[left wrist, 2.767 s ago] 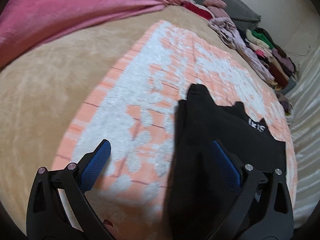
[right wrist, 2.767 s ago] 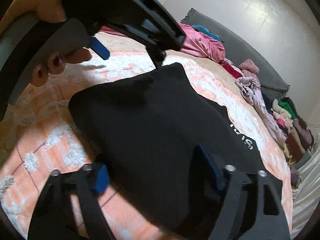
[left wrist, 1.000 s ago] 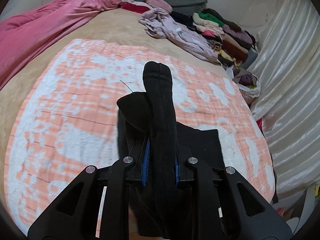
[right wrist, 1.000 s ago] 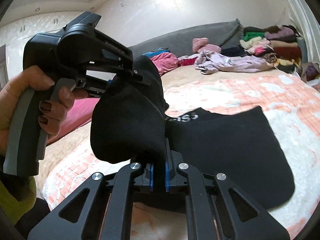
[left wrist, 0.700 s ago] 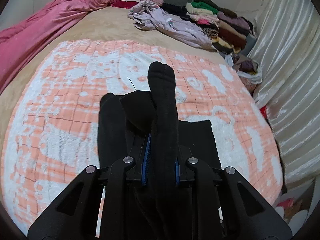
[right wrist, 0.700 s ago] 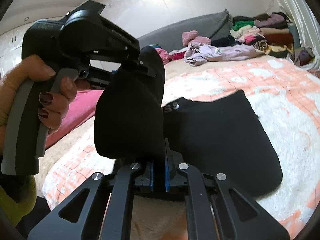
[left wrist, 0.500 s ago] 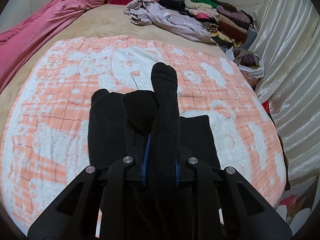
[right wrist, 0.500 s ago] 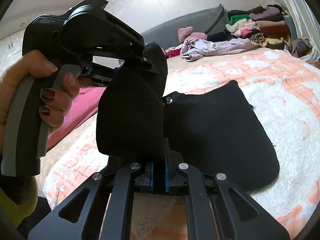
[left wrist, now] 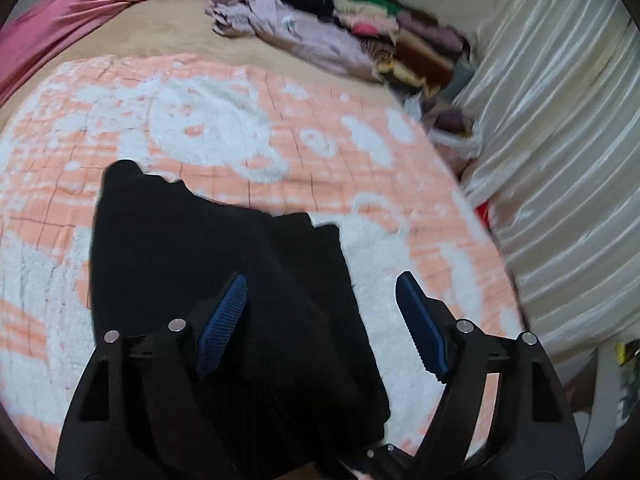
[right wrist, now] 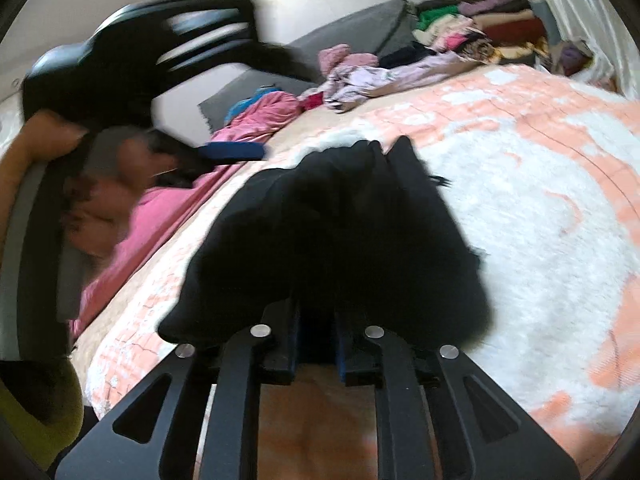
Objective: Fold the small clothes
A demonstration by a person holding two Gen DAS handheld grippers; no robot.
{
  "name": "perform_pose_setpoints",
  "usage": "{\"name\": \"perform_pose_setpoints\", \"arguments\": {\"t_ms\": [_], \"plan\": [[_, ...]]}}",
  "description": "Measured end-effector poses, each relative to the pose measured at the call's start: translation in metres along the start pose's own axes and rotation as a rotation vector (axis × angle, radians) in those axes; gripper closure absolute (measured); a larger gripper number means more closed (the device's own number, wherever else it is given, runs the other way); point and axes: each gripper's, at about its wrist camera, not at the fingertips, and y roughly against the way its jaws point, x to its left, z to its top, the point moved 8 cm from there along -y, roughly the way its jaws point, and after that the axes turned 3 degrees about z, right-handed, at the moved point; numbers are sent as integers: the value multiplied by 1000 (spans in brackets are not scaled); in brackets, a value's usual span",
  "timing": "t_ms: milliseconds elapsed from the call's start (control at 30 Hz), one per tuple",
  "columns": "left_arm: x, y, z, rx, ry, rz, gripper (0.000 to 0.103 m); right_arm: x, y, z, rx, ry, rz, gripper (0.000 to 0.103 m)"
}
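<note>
A black garment lies folded on the orange-and-white blanket. My left gripper hovers just above its near edge; the jaws are opening wide and the pads touch no cloth. In the right wrist view that left gripper is a blur at the upper left, held by a hand. My right gripper sits low at the garment's edge. Its jaws are starting to open, with bunched black cloth still between them and draped over the tips.
A pink cover lies at the far left of the bed. A lilac garment and a stack of folded clothes sit along the far edge. White curtains hang on the right. A grey pillow leans at the head.
My left gripper went from shut on a raised fold of the black garment to wide open, and that fold now lies flat. Both grippers sank toward the blanket. The right jaws parted slightly.
</note>
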Motion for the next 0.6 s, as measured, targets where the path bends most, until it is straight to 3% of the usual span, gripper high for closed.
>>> {"name": "perform_pose_setpoints", "arguments": {"t_ms": [200, 333, 467, 600], "plan": [[64, 23, -16, -52, 82, 152, 40, -13, 14, -5, 10, -4, -5, 82], [101, 33, -34, -88, 76, 257, 40, -13, 28, -2, 7, 39, -44, 80], [106, 26, -52, -94, 5, 290, 40, -18, 49, 16, -24, 75, -90, 78], [97, 15, -63, -147, -127, 380, 40, -18, 52, 52, -35, 86, -86, 64]]}}
